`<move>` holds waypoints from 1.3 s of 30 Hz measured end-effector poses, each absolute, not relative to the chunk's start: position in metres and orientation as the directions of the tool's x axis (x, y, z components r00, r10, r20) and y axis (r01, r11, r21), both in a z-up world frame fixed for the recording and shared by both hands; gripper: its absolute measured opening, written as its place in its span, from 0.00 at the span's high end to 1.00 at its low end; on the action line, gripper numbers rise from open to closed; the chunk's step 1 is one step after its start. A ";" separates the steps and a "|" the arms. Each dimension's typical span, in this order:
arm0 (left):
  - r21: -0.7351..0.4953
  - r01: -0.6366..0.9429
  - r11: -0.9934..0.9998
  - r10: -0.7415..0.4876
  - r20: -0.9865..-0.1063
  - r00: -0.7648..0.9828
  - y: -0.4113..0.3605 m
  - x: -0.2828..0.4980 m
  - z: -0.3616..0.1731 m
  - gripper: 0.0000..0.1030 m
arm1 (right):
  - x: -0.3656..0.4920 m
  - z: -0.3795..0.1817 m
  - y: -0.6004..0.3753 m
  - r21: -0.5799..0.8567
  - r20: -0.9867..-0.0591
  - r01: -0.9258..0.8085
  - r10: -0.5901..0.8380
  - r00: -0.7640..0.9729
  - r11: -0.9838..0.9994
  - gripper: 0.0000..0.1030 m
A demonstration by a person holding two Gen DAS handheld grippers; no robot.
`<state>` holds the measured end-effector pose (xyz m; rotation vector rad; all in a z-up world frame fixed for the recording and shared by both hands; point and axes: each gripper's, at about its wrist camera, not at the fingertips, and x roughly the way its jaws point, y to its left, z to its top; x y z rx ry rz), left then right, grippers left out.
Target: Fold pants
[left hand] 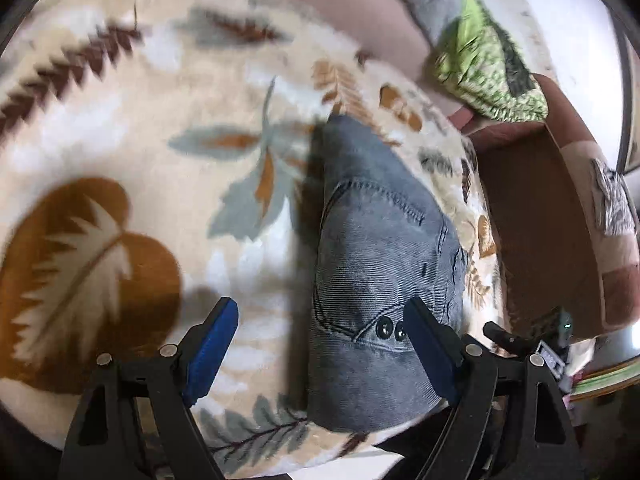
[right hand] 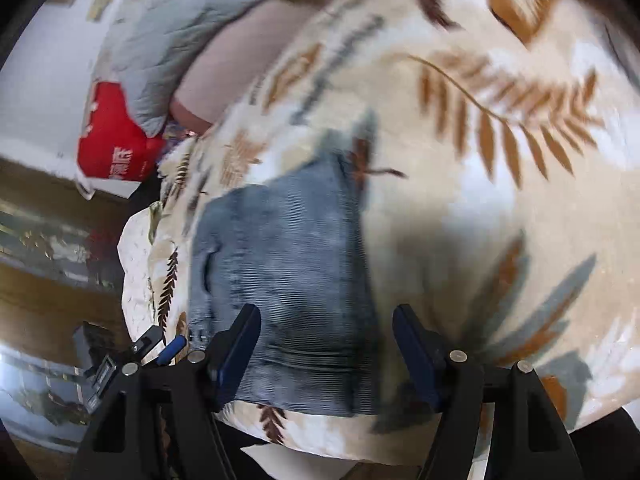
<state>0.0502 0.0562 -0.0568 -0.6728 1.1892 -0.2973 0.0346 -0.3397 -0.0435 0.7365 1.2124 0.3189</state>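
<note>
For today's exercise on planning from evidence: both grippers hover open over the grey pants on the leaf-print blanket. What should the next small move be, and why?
Probably lower the left gripper onto the pants edge near the two buttons and close. Both it and the right gripper are open and hold nothing, and the pants lie in a compact bundle on the blanket.

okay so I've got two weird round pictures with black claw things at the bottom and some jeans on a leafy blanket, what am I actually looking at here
Each picture comes from a fisheye camera on a handheld two-finger gripper; a person holds one in each hand. The black arms with blue pads are the fingers. One view looks along the left gripper, the other along the right gripper. Both hover over grey-blue pants lying folded on a leaf-print blanket. Both are open and hold nothing. A green pillow lies further back. The blur suggests motion.
</note>
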 end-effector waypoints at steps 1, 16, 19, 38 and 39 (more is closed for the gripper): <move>-0.652 -0.139 0.745 -0.583 -0.739 0.336 0.053 0.056 -0.062 0.18 | 0.040 -0.047 -0.341 0.689 -0.711 0.148 0.621 0.331 0.710 0.30; -0.793 -0.171 0.584 -0.748 -0.608 0.265 0.027 0.103 -0.089 0.19 | 0.083 -0.080 -0.313 0.727 -0.682 0.107 0.693 0.235 0.679 0.33; -0.653 -0.105 0.750 -0.613 -0.746 0.261 0.013 0.102 -0.079 0.53 | 0.086 -0.074 -0.301 0.679 -0.726 0.084 0.651 0.223 0.729 0.44; -0.325 0.121 0.938 -0.344 -0.823 0.453 -0.025 0.068 -0.021 0.80 | 0.059 0.005 -0.255 0.448 -0.821 -0.083 0.447 0.355 0.890 0.79; -0.323 0.122 0.938 -0.342 -0.819 0.461 -0.024 0.067 -0.017 0.80 | 0.059 0.010 -0.252 0.445 -0.818 -0.096 0.447 0.361 0.891 0.80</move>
